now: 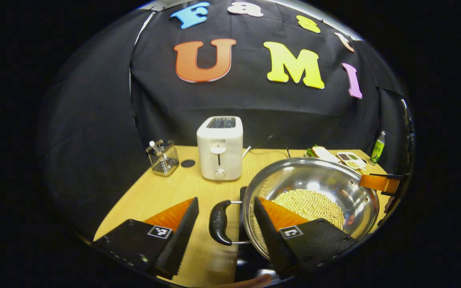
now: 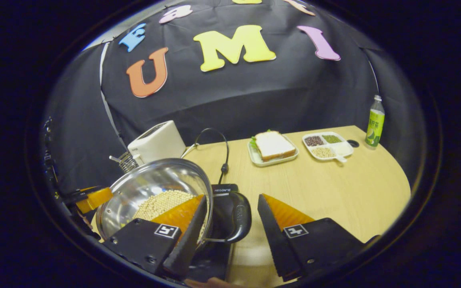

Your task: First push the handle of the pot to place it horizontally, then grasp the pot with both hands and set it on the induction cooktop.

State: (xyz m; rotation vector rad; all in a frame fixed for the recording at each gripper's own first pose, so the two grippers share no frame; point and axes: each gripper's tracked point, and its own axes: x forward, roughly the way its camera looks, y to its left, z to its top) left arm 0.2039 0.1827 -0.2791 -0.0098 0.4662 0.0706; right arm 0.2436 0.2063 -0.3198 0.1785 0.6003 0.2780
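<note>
I'm holding both grippers open wide, each straddling one of the pot's loop handles — nothing clamped yet. In the left gripper view, the left gripper (image 1: 224, 224) is bracketing the black left handle (image 1: 219, 222), with the pot (image 1: 334, 184) bowl spreading to 2 o'clock; its inner finger is reaching over the rim above the soybeans (image 1: 310, 205). In the right gripper view, the right gripper (image 2: 230, 224) is bracketing the right handle (image 2: 240, 218), pot off at 10 o'clock. The handle-to-handle axis is running straight between my two grippers, so each is equally near its own side.

The pot is sitting over the dark induction cooktop (image 2: 224, 206) on the wooden surface (image 2: 334, 188); I can't tell whether it is resting or lifted. Judging by that, closing on both handles is the coming move.

Writing: the toaster (image 1: 219, 148) front reads roughly "SUPOR", the cooktop edge something like "HEGON" — both small. The bottle (image 2: 375, 123) label is unreadable.
</note>
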